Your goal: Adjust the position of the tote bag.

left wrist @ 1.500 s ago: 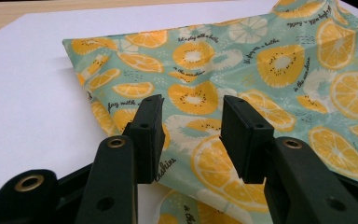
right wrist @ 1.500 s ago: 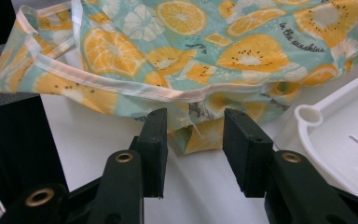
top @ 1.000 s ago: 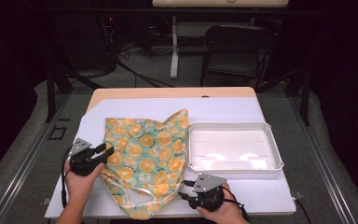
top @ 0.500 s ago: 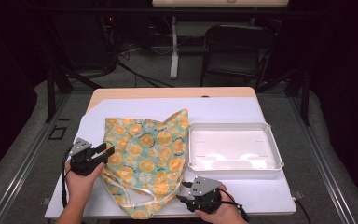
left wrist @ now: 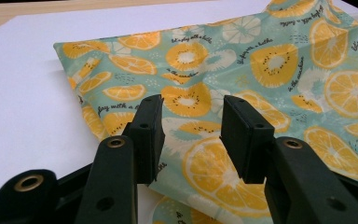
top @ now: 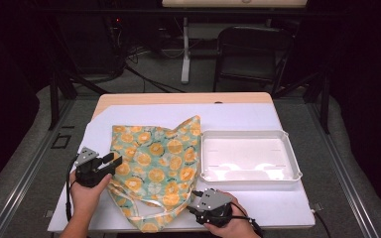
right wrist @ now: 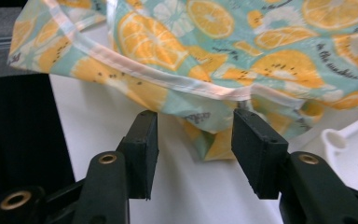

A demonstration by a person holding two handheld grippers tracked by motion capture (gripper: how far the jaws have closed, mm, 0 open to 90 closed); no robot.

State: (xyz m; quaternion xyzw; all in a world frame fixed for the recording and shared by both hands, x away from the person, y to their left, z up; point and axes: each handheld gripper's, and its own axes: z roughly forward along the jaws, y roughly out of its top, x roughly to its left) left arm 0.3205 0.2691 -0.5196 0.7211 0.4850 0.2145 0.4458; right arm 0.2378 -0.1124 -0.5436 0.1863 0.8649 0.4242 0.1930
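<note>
Cloth: the orange-slice printed cloth [top: 156, 171] lay spread on the white table [top: 258, 210], left of the white tray [top: 250, 157], with its near hem hanging at the table's near edge.
Left tool: the left tool [top: 110, 161] rested at the cloth's left edge; in the left gripper view its jaws stood apart above the print, pressing on nothing.
Right tool: the right tool [top: 197, 202] sat at the cloth's near right corner; its jaws had just been opening and stood wide, with a folded tip of the cloth [right wrist: 209, 140] between them but untouched by the pads.
Risk, missed grasp: the corner tip looked small and drooping, so if the right tool closed without going further in, it could pinch only the piped hem [right wrist: 168, 77] or slip off.
Risk, bunching: the left tool hovered over flat cloth away from the edge; closing there would probably gather a wrinkle or catch nothing.
Risk, uneven pull: if one tool gripped and the other did not, lifting would likely drag the cloth askew, perhaps onto the tray's rim.
Risk, slide off: the overhanging near hem could pull the cloth off the near edge if released.
</note>
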